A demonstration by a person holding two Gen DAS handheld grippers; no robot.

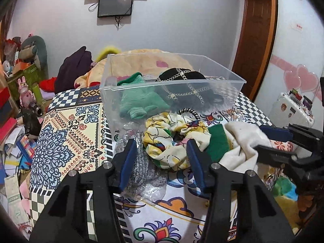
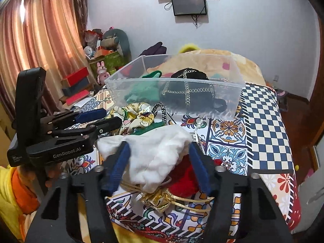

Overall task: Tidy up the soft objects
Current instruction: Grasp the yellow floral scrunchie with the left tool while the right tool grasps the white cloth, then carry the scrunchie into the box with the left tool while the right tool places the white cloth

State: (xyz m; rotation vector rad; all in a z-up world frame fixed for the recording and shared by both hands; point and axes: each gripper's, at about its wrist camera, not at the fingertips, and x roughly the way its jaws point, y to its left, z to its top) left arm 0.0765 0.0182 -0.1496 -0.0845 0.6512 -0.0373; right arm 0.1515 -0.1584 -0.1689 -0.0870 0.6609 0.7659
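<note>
A clear plastic bin [image 1: 113, 90] [image 2: 141, 99] stands on the patterned bed and holds a green knit piece [image 1: 139, 99] and a black chain-trimmed bag [image 1: 188, 87]. In front of it lie a floral scrunchie [image 1: 172, 139] [image 2: 137, 117], a striped hair tie [image 1: 190, 111], a grey knit item in plastic [image 1: 139, 162], and a white and green cloth [image 1: 241, 141] [image 2: 154, 154]. My left gripper [image 1: 161, 151] is open around the scrunchie. My right gripper [image 2: 159, 156] is open over the white cloth, with a red fluffy item [image 2: 182, 180] and gold ribbon [image 2: 158, 200] beneath.
The patterned bedspread [image 1: 70, 137] [image 2: 263, 121] extends left and right. A blanket heap [image 1: 141, 60] lies behind the bin. Cluttered boxes and toys [image 1: 22, 77] stand at the left, curtains [image 2: 40, 40] at the window, a white suitcase [image 1: 291, 109] at the right.
</note>
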